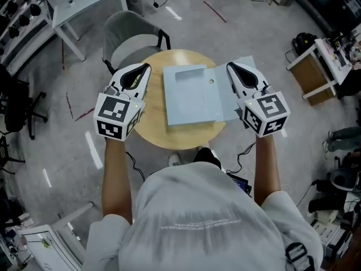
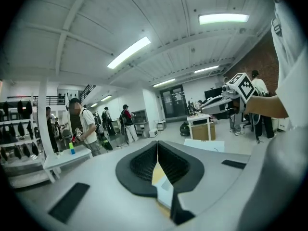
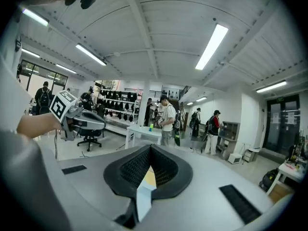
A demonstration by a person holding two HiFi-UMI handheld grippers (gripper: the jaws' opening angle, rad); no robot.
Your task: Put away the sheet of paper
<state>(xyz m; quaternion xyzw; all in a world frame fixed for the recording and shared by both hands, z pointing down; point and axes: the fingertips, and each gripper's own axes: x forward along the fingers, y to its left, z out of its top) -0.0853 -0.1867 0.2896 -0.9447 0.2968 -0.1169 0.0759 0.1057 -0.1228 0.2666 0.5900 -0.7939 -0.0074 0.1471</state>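
A light blue-grey folder (image 1: 192, 95) lies flat on the round wooden table (image 1: 152, 126), and a paler flap or sheet (image 1: 243, 64) sticks out at its right side. My left gripper (image 1: 145, 66) hovers at the table's left edge, beside the folder and apart from it, with its jaws shut and empty. My right gripper (image 1: 230, 65) is over the folder's right part, also shut with nothing between its fingers. In the left gripper view the two dark pads (image 2: 144, 165) meet in a thin line. The right gripper view shows its pads (image 3: 132, 170) pressed together the same way.
A grey chair (image 1: 132, 35) stands just behind the table. A white table (image 1: 84, 1) is at the far left, a wooden cabinet (image 1: 313, 66) at the right and a black office chair (image 1: 17, 106) at the left. Several people (image 3: 168, 119) stand farther off in the room.
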